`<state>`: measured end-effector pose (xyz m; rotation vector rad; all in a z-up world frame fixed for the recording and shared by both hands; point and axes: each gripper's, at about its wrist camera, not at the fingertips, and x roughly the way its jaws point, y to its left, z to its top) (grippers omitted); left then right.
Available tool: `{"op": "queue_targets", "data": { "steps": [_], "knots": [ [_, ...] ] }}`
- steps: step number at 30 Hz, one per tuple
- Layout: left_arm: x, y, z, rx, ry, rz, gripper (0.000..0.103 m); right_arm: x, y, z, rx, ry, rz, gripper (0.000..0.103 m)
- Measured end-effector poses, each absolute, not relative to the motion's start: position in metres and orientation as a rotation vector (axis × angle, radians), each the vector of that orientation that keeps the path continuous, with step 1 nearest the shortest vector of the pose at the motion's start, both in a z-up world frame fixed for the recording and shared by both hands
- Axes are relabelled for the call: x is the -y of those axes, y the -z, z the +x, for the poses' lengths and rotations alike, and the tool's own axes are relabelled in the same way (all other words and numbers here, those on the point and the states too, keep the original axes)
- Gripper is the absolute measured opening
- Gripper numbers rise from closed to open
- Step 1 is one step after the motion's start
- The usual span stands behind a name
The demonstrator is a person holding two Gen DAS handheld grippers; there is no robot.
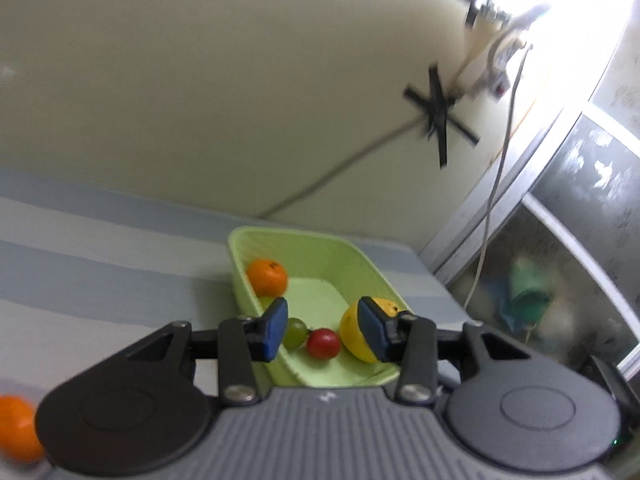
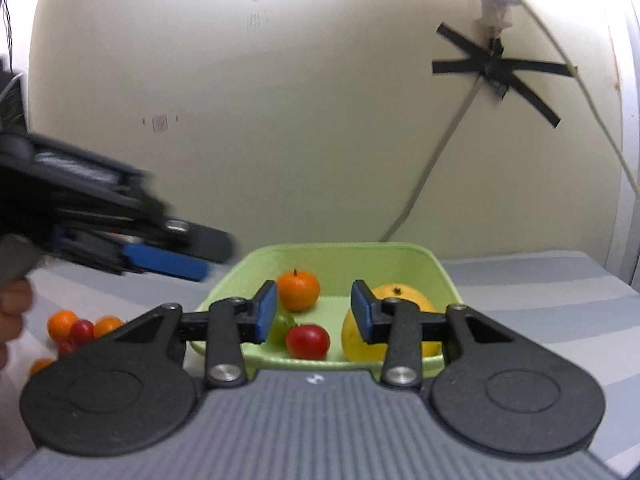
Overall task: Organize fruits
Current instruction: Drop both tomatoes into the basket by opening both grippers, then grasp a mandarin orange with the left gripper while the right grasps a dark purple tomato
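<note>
Both tongs – left gripper (image 1: pixel 323 328) and right gripper (image 2: pixel 314 312) – are hanging part-open, empty, facing the basket (image 2: pixel 400 256) at twelve o'clock

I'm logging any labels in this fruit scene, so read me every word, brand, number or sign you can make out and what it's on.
No readable text in either view.
Small white mark on the right gripper body: a logo shape, no letters legible.
Same white mark on the left gripper body: blurred, unreadable.
Faint marks on the wall: too small and blurred to read.
Green basket: no label visible.
</note>
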<state>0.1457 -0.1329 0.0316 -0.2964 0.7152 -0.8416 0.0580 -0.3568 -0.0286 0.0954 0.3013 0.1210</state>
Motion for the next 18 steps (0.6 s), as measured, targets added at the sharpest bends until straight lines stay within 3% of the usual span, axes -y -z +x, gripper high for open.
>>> {"op": "queue_targets", "data": {
  "steps": [5, 12, 18],
  "knots": [
    [0.073, -0.030, 0.116, -0.693, 0.766, -0.311, 0.040, 0.359, 0.015, 0.035, -0.224, -0.263, 0.202, 0.043],
    [0.044, -0.004, 0.088, -0.784, 0.744, -0.311, 0.038, 0.322, 0.021, 0.033, -0.378, -0.536, 0.173, 0.042],
    [0.044, -0.001, 0.066, -0.732, 0.739, -0.209, 0.038, 0.313, 0.027, 0.048, -0.457, -0.503, 0.107, 0.033]
  ]
}}
